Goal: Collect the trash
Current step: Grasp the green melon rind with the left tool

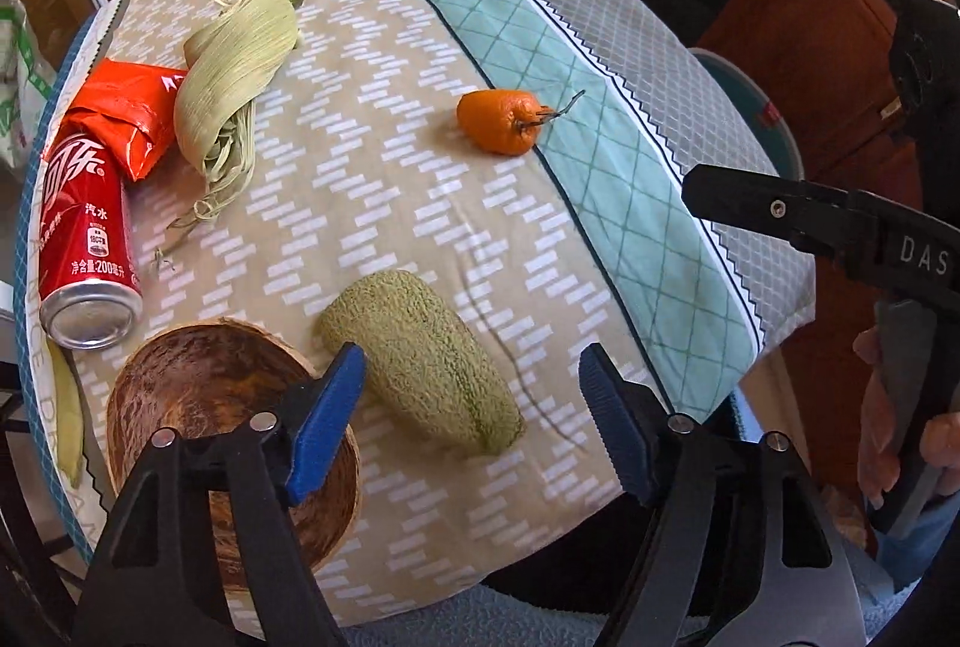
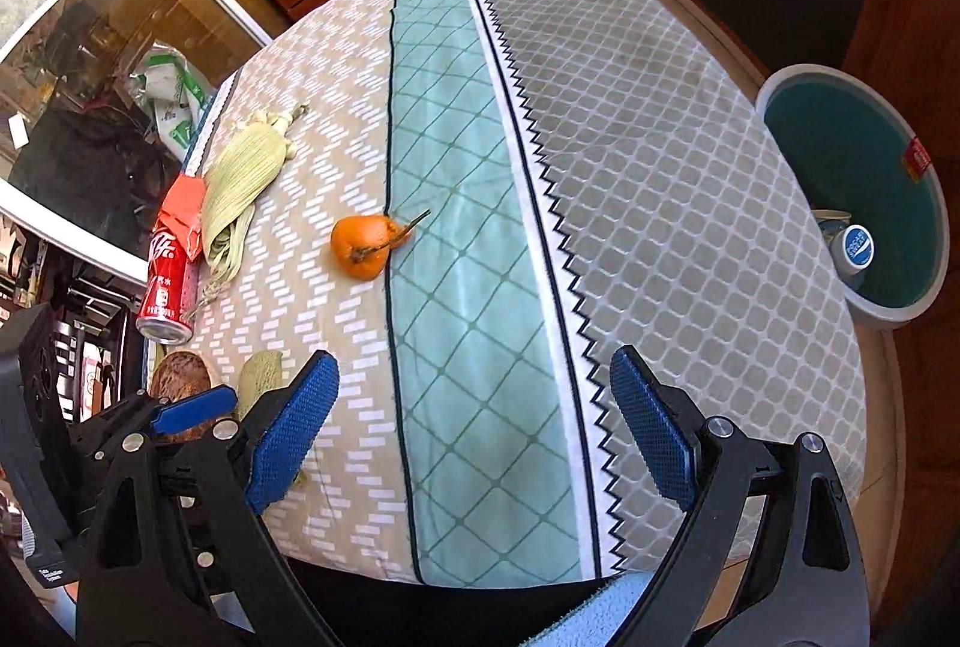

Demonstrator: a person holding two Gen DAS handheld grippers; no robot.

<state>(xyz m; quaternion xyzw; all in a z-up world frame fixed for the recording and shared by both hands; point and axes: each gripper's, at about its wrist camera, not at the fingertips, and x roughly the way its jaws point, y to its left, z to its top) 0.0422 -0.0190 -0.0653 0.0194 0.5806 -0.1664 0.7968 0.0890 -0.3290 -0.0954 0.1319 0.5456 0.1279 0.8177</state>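
Red aluminium marks the far left of the worktop (image 1: 420, 119): a small soda can (image 1: 87, 251) lies on its side with its silver base toward the camera, touching a crinkled orange-red plastic wrapper (image 1: 138, 107). Just beside it rests a papery, ribbed corn husk (image 1: 234, 71), pale green and fraying into strings at one end. Nearer the front edge sits a coconut-shell half (image 1: 198, 395), brown, fibrous and bowl-shaped, and next to it a wedge of melon rind (image 1: 420, 359) with a rough, netted green skin. The left claw (image 1: 474, 419) hovers over that rind, blue ribbed pads apart and gripping nothing, so the step in hand looks like lining up on the rind. The next move calls for dropping lower so the pads straddle its narrow width, then squeezing firmly, since the curved skin could roll. Further right, alone on the patterned cloth near the teal stripe, lies a wrinkled orange fruit (image 2: 360, 248) with a dry stem. The right claw (image 2: 474, 437) hangs released over the teal stripe at the near edge, holding nothing. At the far right, below the worktop's edge, stands a round bin (image 2: 936, 203) with a teal interior, already holding a cup and a blue-capped item, where the trash presumably belongs.
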